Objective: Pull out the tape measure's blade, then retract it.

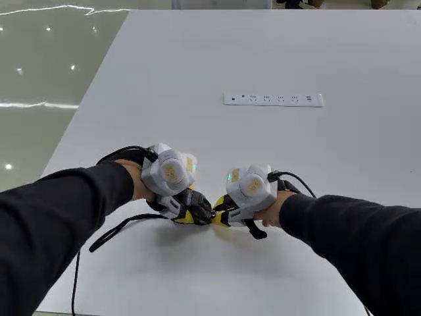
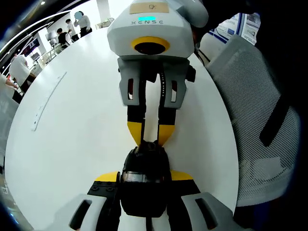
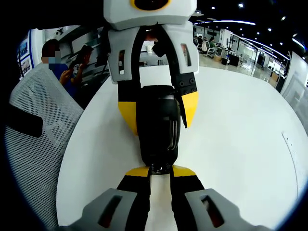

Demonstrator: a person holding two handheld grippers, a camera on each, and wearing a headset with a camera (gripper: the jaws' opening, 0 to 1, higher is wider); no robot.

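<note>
the 2 grippers meet nose to nose low on the white counter (image 1: 296,59), near its front edge. the left gripper (image 1: 191,212) has its jaws clenched across the black case of the tape measure (image 1: 198,205). the right gripper (image 1: 220,214) faces it, its yellow-tipped jaws pinched on the blade tip (image 3: 159,168), right against the case's mouth. a power strip (image 1: 273,99) lies well apart, farther up the counter.
</note>
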